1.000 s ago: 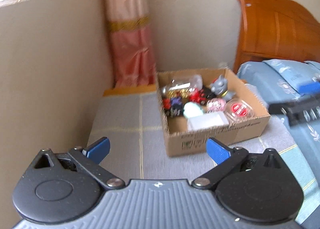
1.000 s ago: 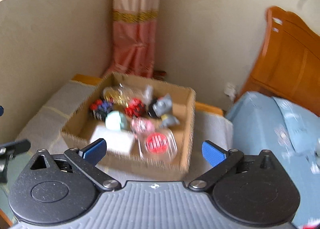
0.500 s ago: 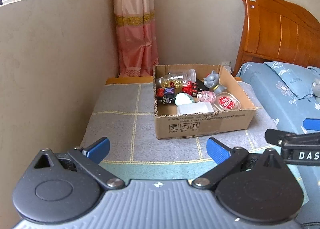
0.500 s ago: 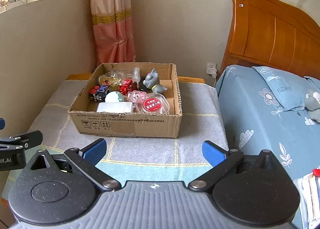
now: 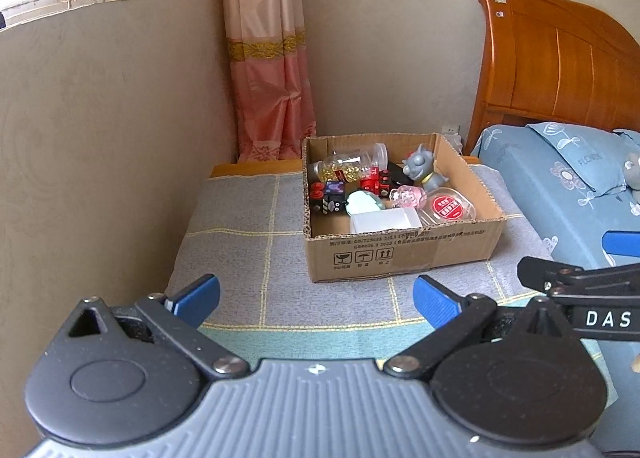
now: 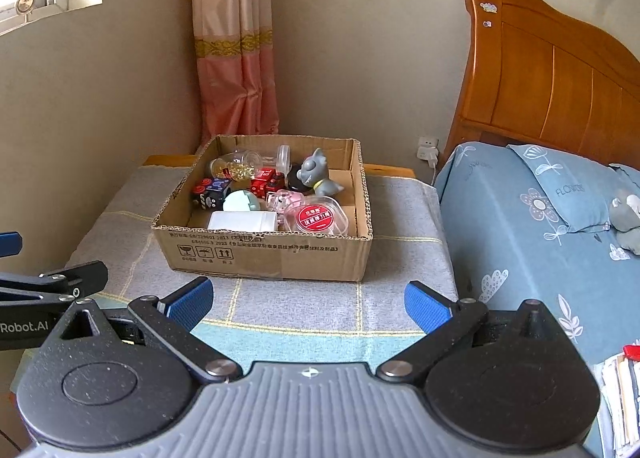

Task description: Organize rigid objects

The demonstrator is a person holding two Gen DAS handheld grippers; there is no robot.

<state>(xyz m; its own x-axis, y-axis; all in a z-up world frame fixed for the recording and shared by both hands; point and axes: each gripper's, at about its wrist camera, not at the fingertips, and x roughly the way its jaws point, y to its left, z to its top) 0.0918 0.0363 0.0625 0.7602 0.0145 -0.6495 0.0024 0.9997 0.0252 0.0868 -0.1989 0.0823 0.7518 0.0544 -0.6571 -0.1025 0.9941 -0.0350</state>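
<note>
The wooden bed with blue floral bedding (image 6: 520,218) borders the work area on the right, and a beige wall (image 5: 100,138) closes it on the left. Between them stands the surface covered with a grey cloth with yellow grid lines (image 5: 240,238); its near half and its left strip are bare and give open room for approach and for setting items down. The open brown cardboard box (image 6: 264,254) sits on the far right part of the surface and holds all the task's items in one loose pile. Its corrugated walls are raised and light, so entry is best from above, and a sideways push would probably shift the box. The white rectangular plastic container (image 6: 242,221) lies against the front wall; it looks stiff and light, best held across its short sides. The round clear plastic tub with a red label (image 6: 318,217) beside it looks smooth and may slip. The grey rigid animal figurine (image 6: 318,178) stands upright near the back and offers a narrow body to hold. The clear jar with yellow contents (image 5: 350,166) lies on its side and may roll. The left gripper (image 5: 316,298) and the right gripper (image 6: 308,300) both hang short of the box, fingers spread wide and empty.
</note>
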